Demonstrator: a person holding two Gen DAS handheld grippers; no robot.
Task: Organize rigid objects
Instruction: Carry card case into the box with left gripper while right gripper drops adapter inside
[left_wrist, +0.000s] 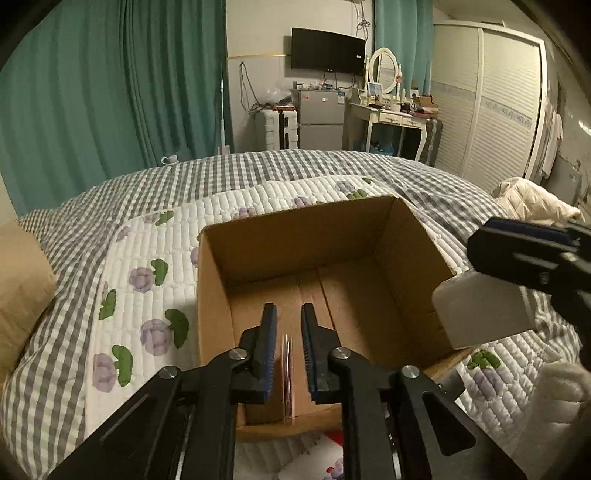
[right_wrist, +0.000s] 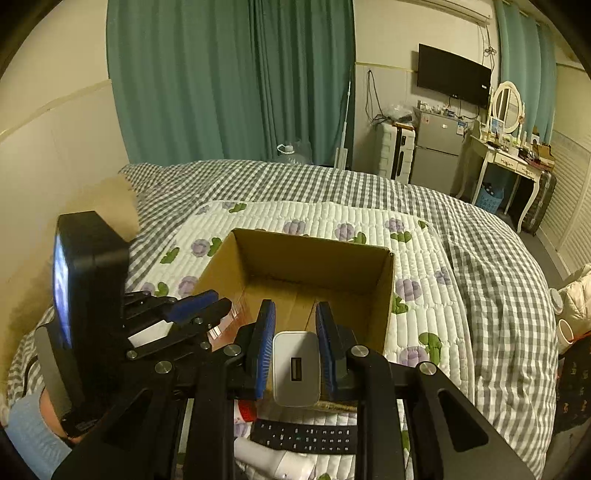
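Right wrist view is showing the right tool (right_wrist: 291, 325) gripping one white charger (right_wrist: 296, 367) at lower centre, just short of the near rim of the one open box (right_wrist: 384, 295) on the bed (right_wrist: 498, 295), so the step in hand is judged to be carrying it in; next it is needing to go forward over the rim, then release. Left wrist view is showing the left tool (left_wrist: 289, 317) at lower centre over the box floor, jaws narrow around one thin clear disc (left_wrist: 287, 373), though contact is unclear. One remote (right_wrist: 306, 437) is lying at the bottom edge.
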